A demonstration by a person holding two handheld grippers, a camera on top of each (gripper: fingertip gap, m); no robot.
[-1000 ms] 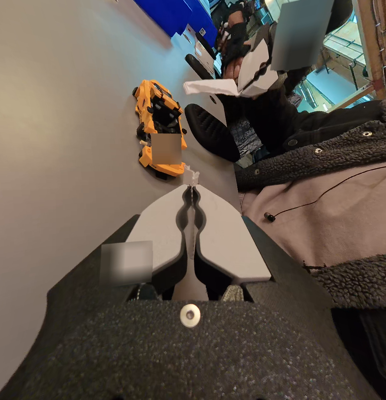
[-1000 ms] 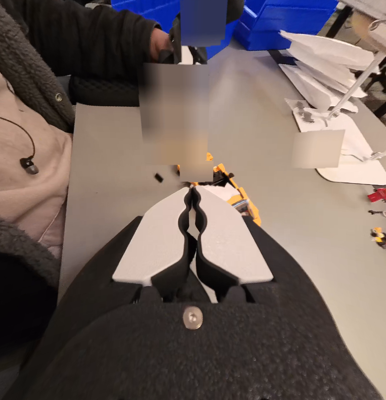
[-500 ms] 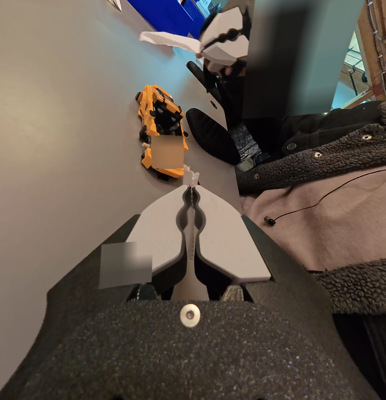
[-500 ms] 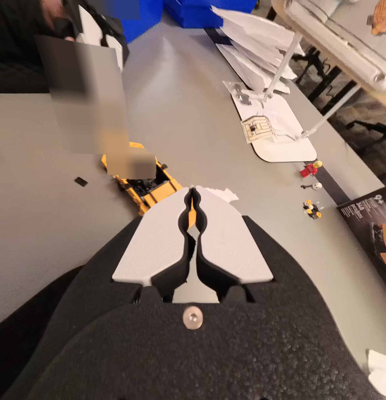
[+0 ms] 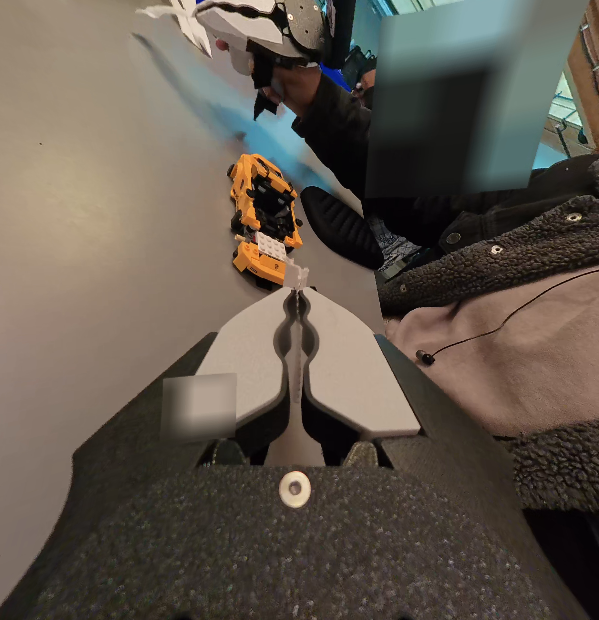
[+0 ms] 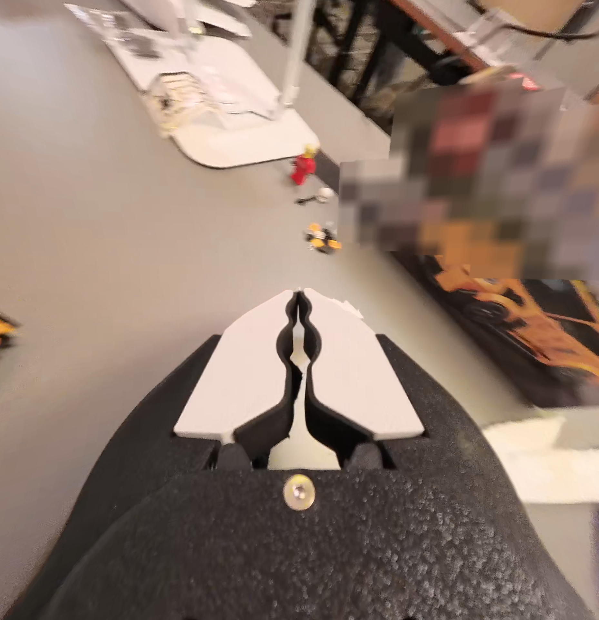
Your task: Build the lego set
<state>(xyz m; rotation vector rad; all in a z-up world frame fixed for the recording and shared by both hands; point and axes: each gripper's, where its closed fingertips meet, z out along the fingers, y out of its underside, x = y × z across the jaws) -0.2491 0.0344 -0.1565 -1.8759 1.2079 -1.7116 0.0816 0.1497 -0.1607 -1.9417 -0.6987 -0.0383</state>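
On the counter (image 5: 90, 235) just beyond the left gripper (image 5: 296, 292), which pinched a paper scrap (image 5: 295, 276), lay the car (image 5: 262, 219), largely built but roofless. Far right, the right gripper (image 6: 299, 292) was clamped on torn paper (image 6: 350, 308); a minifigure (image 6: 303, 167) and loose parts (image 6: 321, 238) lay unused.

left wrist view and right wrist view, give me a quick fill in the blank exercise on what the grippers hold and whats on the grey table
1. The left gripper is shut on a small torn scrap of white ____.
2. The yellow and black lego car rests on the grey ____.
3. In the right wrist view, the lego minifigure beside the white board's rounded corner wears ____.
4. The right gripper pinches a larger piece of white paper; its jaws are ____.

Missing words: paper; table; red; shut
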